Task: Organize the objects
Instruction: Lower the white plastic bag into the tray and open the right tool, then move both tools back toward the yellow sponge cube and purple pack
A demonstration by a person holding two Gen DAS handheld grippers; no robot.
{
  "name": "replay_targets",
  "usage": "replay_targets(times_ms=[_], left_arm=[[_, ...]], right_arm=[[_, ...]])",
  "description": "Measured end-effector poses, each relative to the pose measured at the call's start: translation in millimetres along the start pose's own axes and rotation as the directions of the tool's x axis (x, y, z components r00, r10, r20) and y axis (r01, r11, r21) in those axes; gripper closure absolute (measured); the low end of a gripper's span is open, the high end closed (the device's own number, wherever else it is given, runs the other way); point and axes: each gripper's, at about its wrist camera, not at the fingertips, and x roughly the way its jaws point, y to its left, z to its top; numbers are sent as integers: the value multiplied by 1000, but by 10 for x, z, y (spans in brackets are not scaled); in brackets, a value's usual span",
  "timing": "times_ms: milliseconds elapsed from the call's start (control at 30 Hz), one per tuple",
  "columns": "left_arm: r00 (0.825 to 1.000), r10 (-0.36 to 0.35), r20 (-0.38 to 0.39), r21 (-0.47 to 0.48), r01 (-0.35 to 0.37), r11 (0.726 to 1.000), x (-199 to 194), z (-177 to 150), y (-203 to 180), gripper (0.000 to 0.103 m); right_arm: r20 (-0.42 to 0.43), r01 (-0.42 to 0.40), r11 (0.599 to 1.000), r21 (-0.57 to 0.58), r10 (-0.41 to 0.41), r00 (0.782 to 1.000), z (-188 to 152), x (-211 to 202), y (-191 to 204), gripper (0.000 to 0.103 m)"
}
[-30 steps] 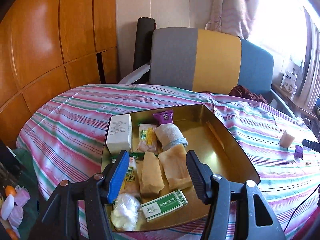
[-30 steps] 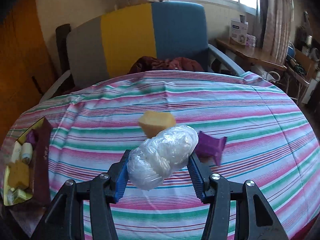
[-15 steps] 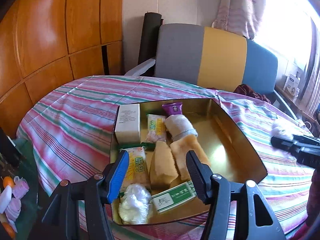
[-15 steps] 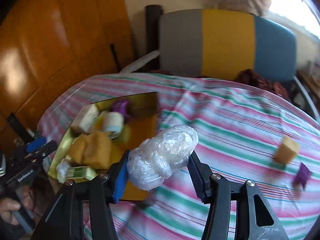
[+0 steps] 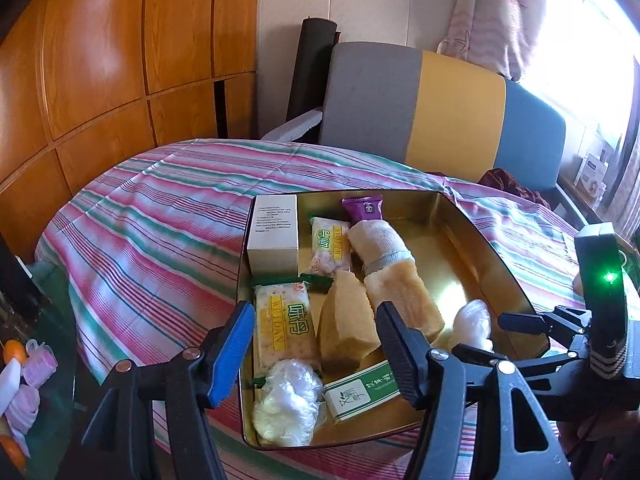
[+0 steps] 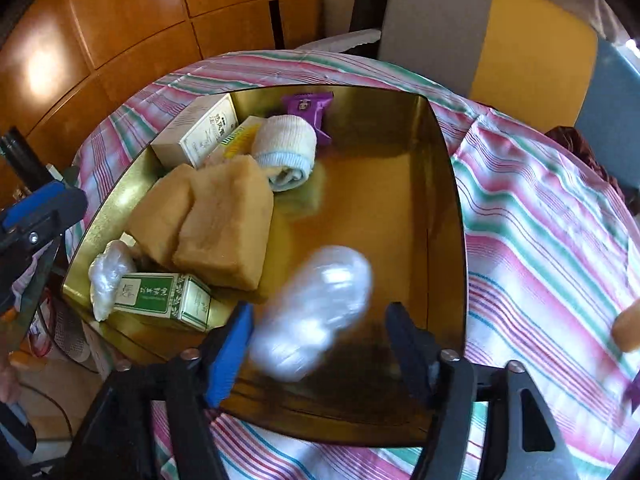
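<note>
Over at the left, the left tool (image 5: pixel 316 344) hangs spread and empty above the gold metal tray (image 6: pixel 440 184), where a stiff white carton (image 5: pixel 274 232), crinkly biscuit packets (image 5: pixel 286 328), spongy tan blocks (image 6: pixel 224 224) and a rolled towel (image 6: pixel 286 152) lie crowded together. Further right, the right tool (image 6: pixel 316 344) stands released, jaws apart, over the tray's bare glossy floor; the plastic-wrapped bundle (image 6: pixel 312 312) blurs between them, seemingly dropping free. It looks light, soft and slippery, so I'd pinch it gently across its plump middle
</note>
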Motion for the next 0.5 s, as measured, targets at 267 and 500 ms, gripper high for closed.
replay_targets(times_ms=[267, 500], left_arm=[[1000, -8, 10, 7, 8, 1000, -45, 6, -35, 37], [999, -33, 17, 17, 33, 999, -126, 20, -96, 37]], right_arm=[[39, -29, 999, 41, 27, 999, -31, -147, 0, 18], [108, -77, 989, 129, 63, 992, -103, -445, -211, 12]])
